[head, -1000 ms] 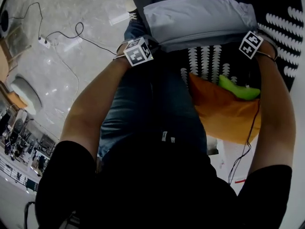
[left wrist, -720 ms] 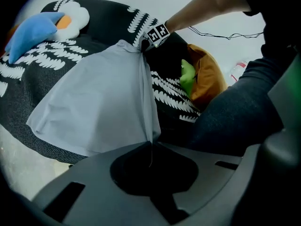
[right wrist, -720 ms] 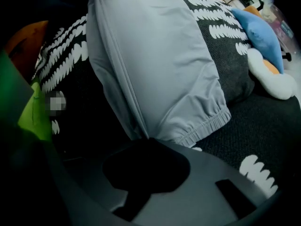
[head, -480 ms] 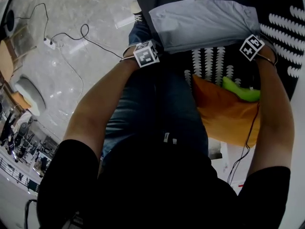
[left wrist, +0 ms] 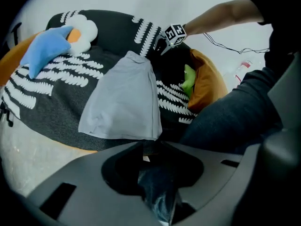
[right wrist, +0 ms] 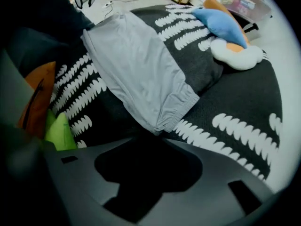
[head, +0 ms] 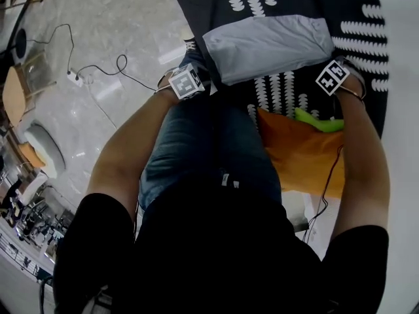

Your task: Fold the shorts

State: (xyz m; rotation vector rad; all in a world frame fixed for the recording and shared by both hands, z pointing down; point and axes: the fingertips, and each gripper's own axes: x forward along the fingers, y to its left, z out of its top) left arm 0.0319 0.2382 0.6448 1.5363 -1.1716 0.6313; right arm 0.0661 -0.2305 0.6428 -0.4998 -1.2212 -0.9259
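Having just opened, my left gripper (left wrist: 149, 147) and right gripper (right wrist: 150, 138) hold nothing; the grey shorts (head: 268, 44) lie crosswise just beyond both.

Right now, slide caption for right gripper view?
Folded grey shorts lying on a black-and-white patterned blanket, blue pillow beyond.

The person wears a black short-sleeved shirt (head: 216, 254) and blue jeans (head: 196, 142); both cubes (head: 186, 84) carry black-on-white square markers.

Left arm (head: 124, 156) and right arm (head: 363, 169) stretch forward. The left claw (left wrist: 149, 146) and right claw (right wrist: 150, 140) point steeply down, their jaws just opening and gripping nothing.
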